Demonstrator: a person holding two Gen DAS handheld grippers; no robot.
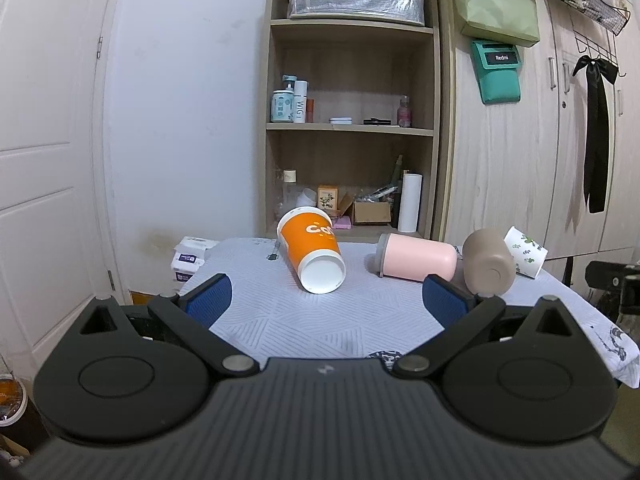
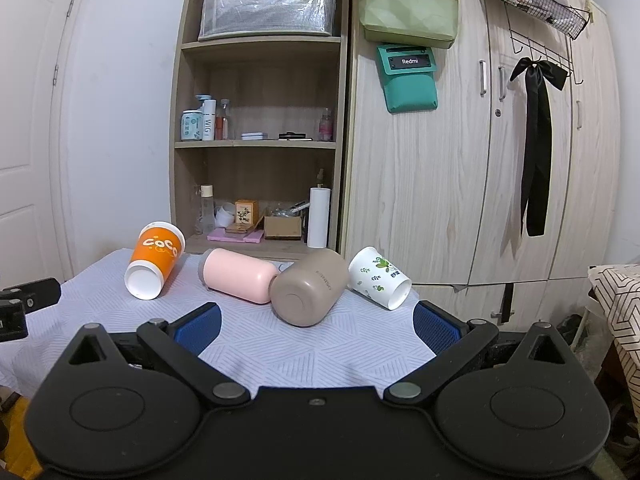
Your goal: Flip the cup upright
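A table [image 2: 320, 356] draped in a patterned white cloth is shown before a shelf unit [image 2: 256, 120]. Four cups lie toppled: taupe cup [image 2: 308, 288], pink cup [image 2: 238, 276], orange cup [image 2: 154, 260], leaf-print cup [image 2: 378, 278]. The left gripper [image 1: 326, 300] and right gripper [image 2: 316, 326] are held spread, empty, near the cups.

The table [image 2: 280, 344] is covered with a white cloth [image 1: 320, 320] printed with fine grey line patterns, which hangs over the edges. Four cups lie on their sides in a row across its far half: an orange cup [image 2: 154, 260] at the left with its white base toward the camera, a pink cup [image 2: 238, 276] beside it, a tan cup [image 2: 308, 288] touching the pink one with its base facing forward, and a white leaf-print cup [image 2: 378, 276] at the right, just beside the tan one. The near half of the cloth carries nothing but its pattern.
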